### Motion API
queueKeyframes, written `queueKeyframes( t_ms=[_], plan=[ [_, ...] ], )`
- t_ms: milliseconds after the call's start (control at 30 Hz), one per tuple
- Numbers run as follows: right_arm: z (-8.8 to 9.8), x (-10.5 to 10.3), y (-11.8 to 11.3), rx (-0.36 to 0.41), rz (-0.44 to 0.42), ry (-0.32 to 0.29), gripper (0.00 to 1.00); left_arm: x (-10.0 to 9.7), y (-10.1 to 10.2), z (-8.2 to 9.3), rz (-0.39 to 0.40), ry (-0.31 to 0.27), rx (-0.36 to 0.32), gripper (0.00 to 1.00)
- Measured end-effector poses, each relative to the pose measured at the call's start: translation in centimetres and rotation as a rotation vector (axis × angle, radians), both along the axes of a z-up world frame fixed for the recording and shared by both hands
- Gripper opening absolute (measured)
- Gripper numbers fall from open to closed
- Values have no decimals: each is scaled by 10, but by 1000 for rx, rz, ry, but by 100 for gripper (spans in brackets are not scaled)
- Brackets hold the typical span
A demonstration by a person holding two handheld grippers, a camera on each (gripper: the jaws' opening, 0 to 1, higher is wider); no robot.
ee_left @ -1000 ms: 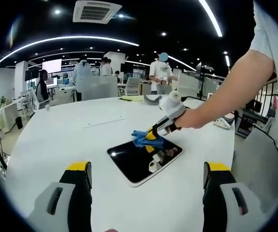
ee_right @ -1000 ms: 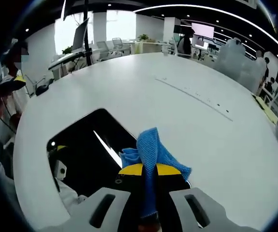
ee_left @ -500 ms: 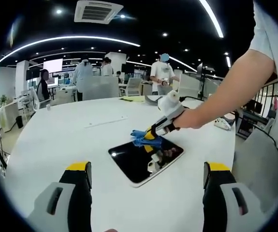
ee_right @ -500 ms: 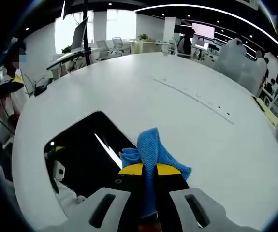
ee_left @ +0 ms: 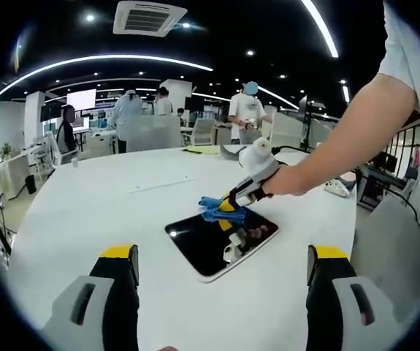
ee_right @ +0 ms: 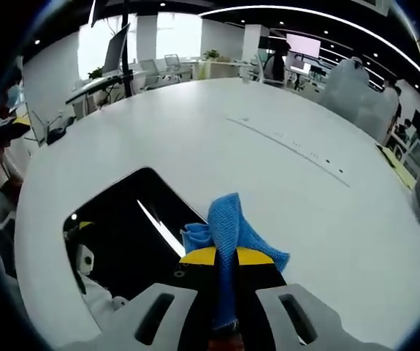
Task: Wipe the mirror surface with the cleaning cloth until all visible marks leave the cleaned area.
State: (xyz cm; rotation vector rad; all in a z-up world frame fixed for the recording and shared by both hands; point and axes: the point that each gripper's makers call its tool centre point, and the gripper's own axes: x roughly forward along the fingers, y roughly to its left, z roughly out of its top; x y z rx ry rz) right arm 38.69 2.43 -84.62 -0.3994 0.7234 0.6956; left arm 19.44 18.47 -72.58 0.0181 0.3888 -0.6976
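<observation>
A dark rectangular mirror [ee_left: 220,242] [ee_right: 126,230] with a white rim lies flat on the white table [ee_left: 122,212]. My right gripper [ee_left: 230,205] [ee_right: 226,256] is shut on a blue cleaning cloth [ee_left: 212,210] [ee_right: 228,230] and holds it at the mirror's far edge, reaching in from the right of the left gripper view. The mirror reflects ceiling lights and the gripper. My left gripper [ee_left: 220,256] hangs open above the table on the near side of the mirror, nothing between its fingers [ee_left: 118,281].
The big white table [ee_right: 283,168] has bare room all round the mirror. A person's arm [ee_left: 341,139] holds the right gripper. Several people, chairs and desks stand beyond the table's far edge. A yellow sheet [ee_left: 201,149] lies at the far side.
Both views drifted slightly; the cloth stays at the mirror's far edge in the right gripper. The left gripper has not moved.
</observation>
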Motion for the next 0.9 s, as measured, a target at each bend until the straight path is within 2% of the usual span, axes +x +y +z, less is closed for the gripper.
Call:
queueKeyframes(
  t_ms=[900],
  plan=[
    [-1, -10, 2, -3, 5, 3, 3, -2, -3, 7, -9, -22, 15, 97]
  ],
)
